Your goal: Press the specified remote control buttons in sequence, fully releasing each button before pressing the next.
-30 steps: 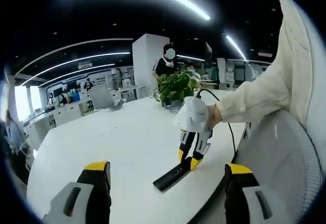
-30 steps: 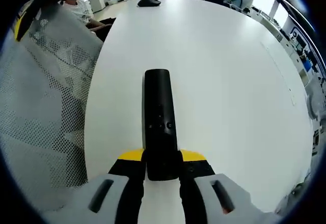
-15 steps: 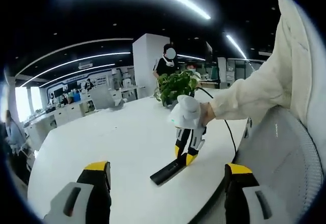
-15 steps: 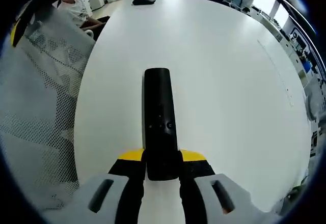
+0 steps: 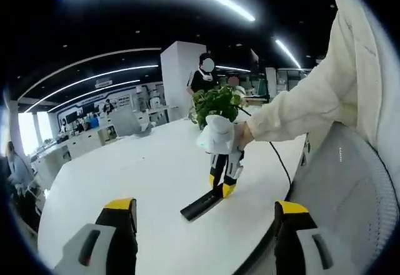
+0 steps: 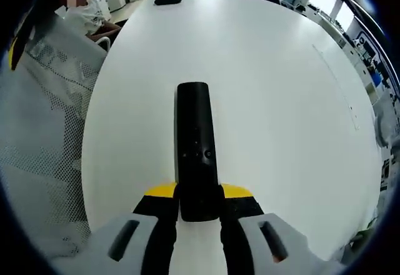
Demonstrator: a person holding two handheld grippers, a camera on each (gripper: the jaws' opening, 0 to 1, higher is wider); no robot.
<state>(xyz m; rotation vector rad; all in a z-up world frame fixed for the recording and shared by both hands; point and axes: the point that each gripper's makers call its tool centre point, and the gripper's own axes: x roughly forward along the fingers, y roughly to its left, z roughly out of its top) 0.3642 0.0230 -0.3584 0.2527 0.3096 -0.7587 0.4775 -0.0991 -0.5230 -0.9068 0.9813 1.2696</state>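
Bench [image 6: 281, 100], white, wide, mostly bare. Plant [image 5: 215, 105] at far edge, mesh chair [image 5: 350, 194] alongside. Remote [image 6: 194, 144] black, slim, lying flat near bench edge, near end clamped between right gripper [image 6: 199, 207] jaws. Left gripper [image 5: 203, 237] jaws spread wide, nothing between, well apart from remote. Remote likely light, rigid, smooth plastic, prone to sliding when pressed; best held by narrow sides at button-free end, as now.

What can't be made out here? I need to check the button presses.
- Remote button labels: too small, right gripper view.
- Remote's near end: hidden between the right hand-held gripper jaws.
- Remote's button face: too small and far, left gripper view.
- Left hand-held gripper: base cut off by edge.
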